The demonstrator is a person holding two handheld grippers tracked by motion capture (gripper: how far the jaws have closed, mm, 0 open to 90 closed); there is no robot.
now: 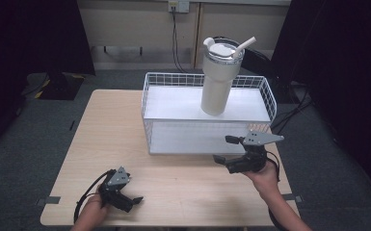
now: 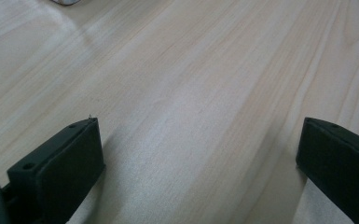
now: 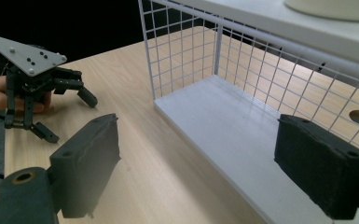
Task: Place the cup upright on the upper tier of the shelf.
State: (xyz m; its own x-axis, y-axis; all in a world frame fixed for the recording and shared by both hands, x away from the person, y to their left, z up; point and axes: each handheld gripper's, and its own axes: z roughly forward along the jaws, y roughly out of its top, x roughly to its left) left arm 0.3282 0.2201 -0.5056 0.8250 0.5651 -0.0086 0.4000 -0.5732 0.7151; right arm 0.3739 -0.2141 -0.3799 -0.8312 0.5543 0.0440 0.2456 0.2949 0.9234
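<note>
Near the front left corner of the wooden tabletop, the left gripper rests low over the wood, held by the person's left hand, with its cable looping back toward the front edge. Its jaws stand spread apart with nothing between them; the left gripper view shows bare wood grain in the wide gap between the two black pads. In the right gripper view this same gripper appears farther off, its grey three-cornered plate on top.

Toward the middle and back of the tabletop stands a white wire rack with two levels: a white lower shelf close to the wood and an upper shelf ringed by a low wire rim. On the upper shelf, right of its middle, a cream tumbler stands upright, carrying a lid and a straw that leans to the right.

Just off the rack's front right corner, near the right edge of the tabletop, the right gripper is held by the person's right hand. Its jaws are also released and wide apart, empty, pointing left along the front of the rack. Its own view looks at the lower shelf and the wire side wall.
</note>
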